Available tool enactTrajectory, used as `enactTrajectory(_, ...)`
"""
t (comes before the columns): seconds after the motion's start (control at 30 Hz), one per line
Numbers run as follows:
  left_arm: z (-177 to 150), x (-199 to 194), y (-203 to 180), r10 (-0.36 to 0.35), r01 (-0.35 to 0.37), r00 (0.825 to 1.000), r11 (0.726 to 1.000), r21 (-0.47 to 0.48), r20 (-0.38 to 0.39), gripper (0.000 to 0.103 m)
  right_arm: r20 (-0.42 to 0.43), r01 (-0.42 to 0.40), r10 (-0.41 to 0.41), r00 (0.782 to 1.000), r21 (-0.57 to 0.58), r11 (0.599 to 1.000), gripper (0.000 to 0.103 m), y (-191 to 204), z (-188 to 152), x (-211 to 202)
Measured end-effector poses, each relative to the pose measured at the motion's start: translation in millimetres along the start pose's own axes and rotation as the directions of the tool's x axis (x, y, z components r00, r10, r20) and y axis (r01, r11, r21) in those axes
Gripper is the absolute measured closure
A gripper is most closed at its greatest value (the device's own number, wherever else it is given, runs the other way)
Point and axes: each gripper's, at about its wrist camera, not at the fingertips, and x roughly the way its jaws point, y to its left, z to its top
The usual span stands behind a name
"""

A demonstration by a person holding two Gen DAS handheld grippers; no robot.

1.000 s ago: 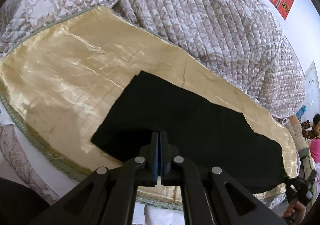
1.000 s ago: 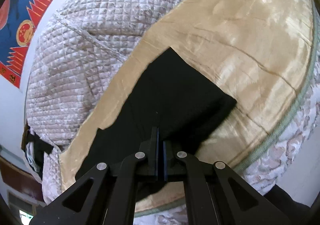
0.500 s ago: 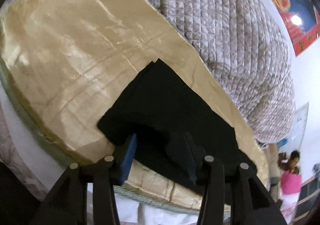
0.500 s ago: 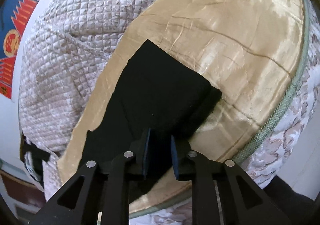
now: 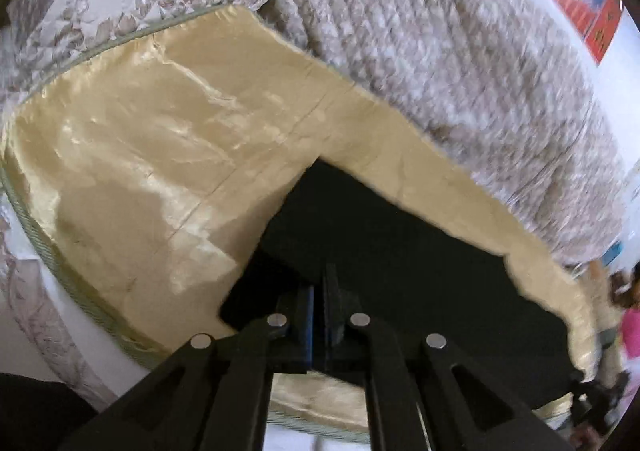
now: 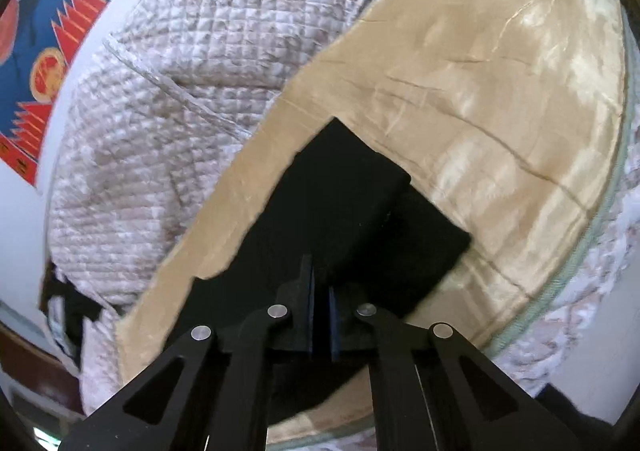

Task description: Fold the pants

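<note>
**Bedroom in a home**

You are working on a bed: a shiny gold satin cover [image 5: 168, 155] with a green corded edge [image 6: 600, 251] marks the sleeping surface. Heaped against the far side of that gold cover lies a quilted, pale floral bedspread [image 6: 192, 83]. Beyond the bedspread, a white wall carries a red-and-blue poster with Chinese characters [image 6: 44, 63]. Past the gold cover's right end, you can see a blurred person in pink [image 5: 630, 325].
</note>
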Motion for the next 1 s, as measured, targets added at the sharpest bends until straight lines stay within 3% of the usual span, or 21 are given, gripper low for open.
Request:
enactTrajectory(0.07, -7.8, 17.1, 5.5, 0.034, -0.035, 0.996, 0.999, -0.012, -0.087, 0.098, -0.055, 0.063, -0.062, 0.997, 0.028, 0.998, 0.099, -12.2, -4.2, 12.4)
enactTrajectory(0.13, -10.7, 21.3, 9.3, 0.039, -0.041, 0.994, 0.999, -0.016, -0.107, 0.098, -0.1, 0.073, -0.065, 0.993, 0.086, 0.994, 0.099, -25.5, -9.0, 19.1)
enactTrajectory(0.23, -7.1, 8.6, 7.2, 0.073, -0.073, 0.995, 0.997, 0.004, -0.064, 0.094, -0.076, 0.083, -0.079, 0.994, 0.051, 0.995, 0.091, -18.7, -6.1, 9.6)
enactTrajectory(0.3, -2.8, -2.4, 8.6, 0.109, -0.109, 0.994, 0.994, 0.001, -0.031, 0.094, -0.023, 0.142, -0.141, 0.99, 0.016, 0.99, 0.083, -12.9, -4.9, -4.7)
enactTrajectory(0.4, 5.3, -17.9, 8.9, 0.162, -0.162, 0.986, 0.987, 0.013, 0.034, 0.094, 0.071, 0.225, -0.226, 0.972, 0.015, 0.974, 0.081, -13.5, -2.1, -25.2)
enactTrajectory(0.47, 12.1, -24.1, -0.1, 0.129, -0.131, 0.989, 0.991, 0.035, 0.068, 0.094, 0.135, 0.239, -0.236, 0.962, -0.006, 0.971, 0.081, -7.9, 0.7, -35.2)
enactTrajectory(0.53, 14.5, -21.6, -13.2, 0.071, -0.076, 0.995, 0.995, 0.072, 0.068, 0.094, 0.173, 0.205, -0.188, 0.967, -0.09, 0.974, 0.081, 9.7, 2.9, -36.2)
enactTrajectory(0.63, 7.1, -2.6, -34.3, 0.017, -0.019, 1.0, 0.989, 0.148, 0.018, 0.093, 0.088, 0.207, -0.194, 0.977, -0.179, 0.962, 0.081, 16.6, -6.3, -8.5)
enactTrajectory(0.7, -2.2, 17.6, -39.1, 0.035, -0.024, 0.998, 0.983, 0.182, -0.058, 0.093, 0.0, 0.236, -0.239, 0.971, -0.166, 0.957, 0.083, 2.1, -10.1, 14.0)
enactTrajectory(0.8, -7.4, 36.2, -43.9, 0.063, -0.036, 0.99, 0.978, 0.206, -0.127, 0.093, 0.027, 0.267, -0.266, 0.964, -0.14, 0.953, 0.085, -5.7, -6.6, 8.2)
enactTrajectory(0.9, -2.8, 34.9, -58.1, 0.055, -0.025, 0.992, 0.966, 0.258, -0.11, 0.093, 0.102, 0.289, -0.274, 0.956, -0.186, 0.939, 0.083, 8.3, 2.8, -1.5)
enactTrajectory(1.0, 13.4, 40.3, -82.2, 0.035, -0.009, 0.997, 0.941, 0.337, -0.072, 0.091, 0.063, 0.213, -0.203, 0.977, -0.272, 0.938, 0.083, 35.2, 20.4, 15.7)
